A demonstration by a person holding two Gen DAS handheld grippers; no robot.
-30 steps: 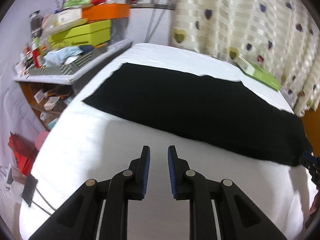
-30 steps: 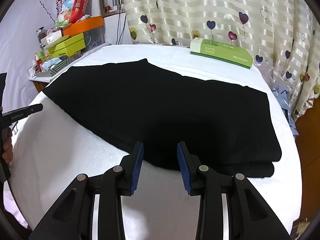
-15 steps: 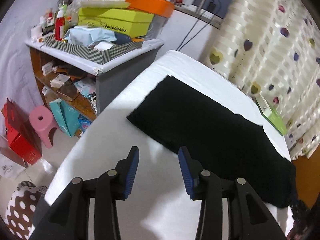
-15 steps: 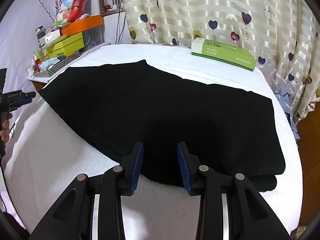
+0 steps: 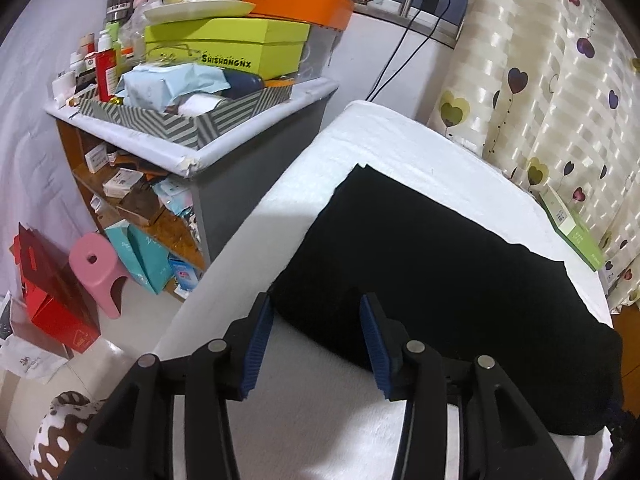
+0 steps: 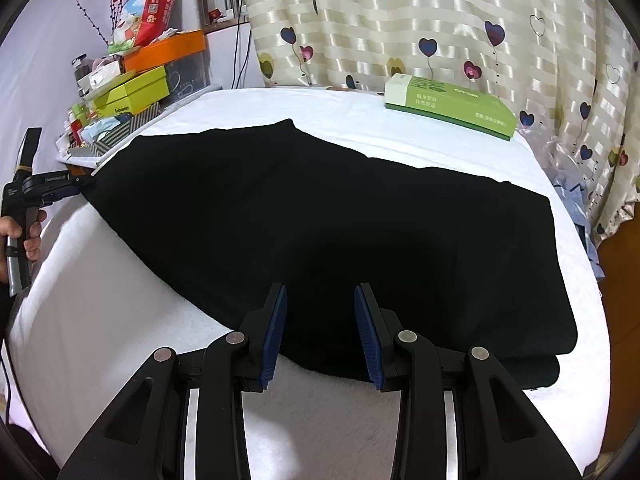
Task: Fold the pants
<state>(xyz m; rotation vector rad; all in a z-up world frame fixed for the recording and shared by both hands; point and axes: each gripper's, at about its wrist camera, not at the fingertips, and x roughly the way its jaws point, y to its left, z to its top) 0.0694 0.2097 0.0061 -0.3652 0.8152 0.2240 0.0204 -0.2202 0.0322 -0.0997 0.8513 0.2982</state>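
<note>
Left gripper (image 5: 316, 322): jaws wide, nothing between them. Its fingertips straddle the near corner of the pants' leg end; the left blue pad (image 5: 256, 344) sits just beside the hem corner, the right pad over the cloth edge. Whether either touches the cloth you cannot tell.

Right gripper (image 6: 320, 320): jaws wide, empty, tips over the near long edge of the pants, toward the doubled waist end.

Pants (image 6: 340, 220): black, flat on the white bed (image 6: 120, 300), already folded leg on leg. The long axis runs left to right across your front, from the narrow hem end at your left to the broad stacked end at your right. The cloth lies straight ahead of both sets of jaws.

Key relation: your left gripper, seen from the right wrist at the far hem (image 6: 60, 188), is at the end that would travel. The likely next fold carries that hem along the long axis toward the waist, so your left hand leads and your right only anchors.

Risk, as a judgement: with two layers at the corner, a shallow bite may catch the top one only.

Surroundings: green box (image 6: 448, 106) on the far bed edge, well apart from the pants; cluttered shelf (image 5: 192, 128) left of the bed.
</note>
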